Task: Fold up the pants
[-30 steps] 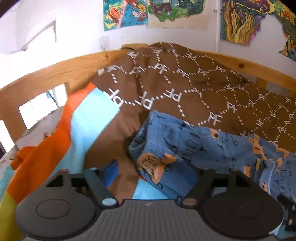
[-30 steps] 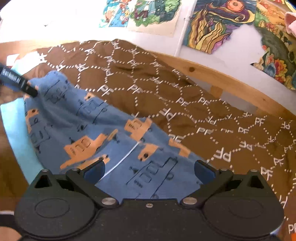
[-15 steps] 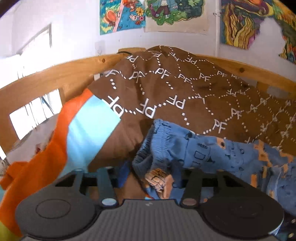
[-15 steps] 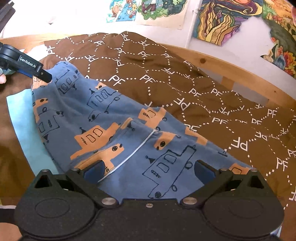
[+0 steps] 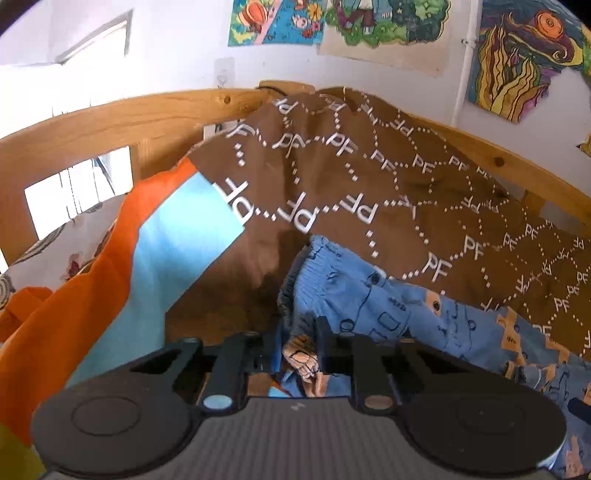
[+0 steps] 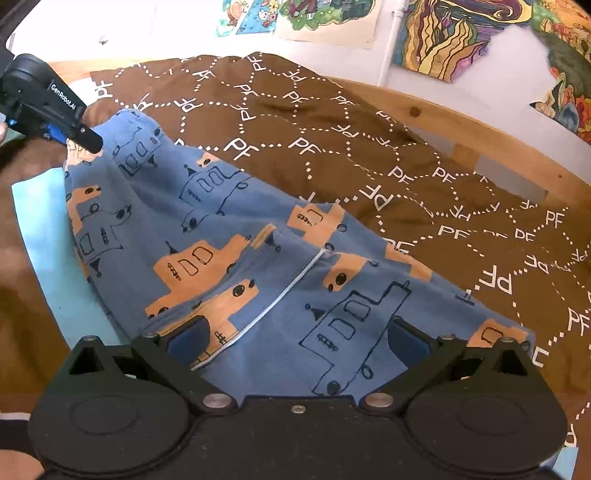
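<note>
Blue pants printed with orange boats lie on the brown "PF" blanket. My left gripper is shut on the waistband end of the pants; it also shows in the right wrist view at the far left, pinching the cloth. My right gripper is open, its fingers spread wide over the near end of the pants, with the cloth lying between them.
A wooden bed rail curves behind the blanket and also shows in the right wrist view. An orange and light blue sheet lies to the left. Colourful posters hang on the white wall.
My left gripper has closed from open onto the waistband end of the pants. The right gripper stays open and has moved a little forward over the pants.
</note>
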{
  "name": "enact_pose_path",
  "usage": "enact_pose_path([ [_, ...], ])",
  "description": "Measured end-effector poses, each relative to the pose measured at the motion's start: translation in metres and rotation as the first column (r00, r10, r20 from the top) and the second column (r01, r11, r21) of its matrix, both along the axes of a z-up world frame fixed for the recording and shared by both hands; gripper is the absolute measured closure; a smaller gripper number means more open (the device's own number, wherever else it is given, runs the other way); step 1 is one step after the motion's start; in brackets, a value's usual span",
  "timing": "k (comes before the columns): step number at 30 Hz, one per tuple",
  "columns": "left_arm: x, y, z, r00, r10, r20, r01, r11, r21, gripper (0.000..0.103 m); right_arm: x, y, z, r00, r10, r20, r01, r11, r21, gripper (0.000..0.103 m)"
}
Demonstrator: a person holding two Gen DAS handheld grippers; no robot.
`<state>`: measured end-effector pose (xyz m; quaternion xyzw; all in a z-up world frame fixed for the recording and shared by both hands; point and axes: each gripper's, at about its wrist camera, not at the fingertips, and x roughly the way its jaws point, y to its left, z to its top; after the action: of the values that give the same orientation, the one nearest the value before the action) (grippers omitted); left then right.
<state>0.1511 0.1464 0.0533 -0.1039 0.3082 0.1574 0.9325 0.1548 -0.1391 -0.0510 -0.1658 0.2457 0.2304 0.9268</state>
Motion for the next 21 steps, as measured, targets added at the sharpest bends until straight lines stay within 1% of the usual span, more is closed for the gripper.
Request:
enact_pose_path([
  [3, -0.003, -0.011, 0.007, 1.0, -0.006, 0.023, 0.005, 1.0, 0.013, 0.085, -0.002, 0.001, 0.002, 1.0, 0.005, 0.012, -0.005, 1.0, -0.005, 0.001],
  [5, -0.007, -0.017, 0.013, 0.999, -0.025, 0.043, 0.024, 1.0, 0.011, 0.085, -0.003, 0.0, 0.004, 1.0, 0.008, 0.017, -0.008, 1.0, -0.004, 0.001],
  [7, -0.011, -0.026, 0.022, 0.997, -0.051, 0.063, 0.049, 0.998, 0.025, 0.086, -0.006, -0.002, 0.009, 1.0, 0.012, 0.022, -0.012, 1.0, -0.006, 0.001],
  [12, -0.021, -0.061, 0.044, 0.977, -0.168, 0.13, 0.162, 0.985, 0.056, 0.086, -0.016, -0.023, 0.031, 0.998, 0.017, 0.066, -0.016, 1.0, -0.001, 0.001],
  [14, -0.023, -0.08, 0.051, 0.961, -0.232, 0.148, 0.225, 0.972, 0.067, 0.086, -0.018, -0.037, 0.043, 0.997, -0.011, 0.077, 0.01, 1.0, 0.008, 0.001],
  [17, -0.025, -0.109, 0.059, 0.931, -0.328, 0.162, 0.319, 0.944, 0.081, 0.086, -0.024, -0.067, 0.06, 0.994, -0.085, 0.069, 0.083, 0.996, 0.043, 0.001],
  [20, -0.022, -0.139, 0.062, 0.893, -0.421, 0.16, 0.413, 0.907, 0.081, 0.086, -0.028, -0.103, 0.071, 0.988, -0.152, 0.036, 0.15, 0.986, 0.073, 0.001],
  [21, -0.021, -0.15, 0.061, 0.876, -0.457, 0.154, 0.449, 0.89, 0.082, 0.086, -0.029, -0.116, 0.074, 0.983, -0.181, 0.018, 0.179, 0.98, 0.085, 0.001],
])
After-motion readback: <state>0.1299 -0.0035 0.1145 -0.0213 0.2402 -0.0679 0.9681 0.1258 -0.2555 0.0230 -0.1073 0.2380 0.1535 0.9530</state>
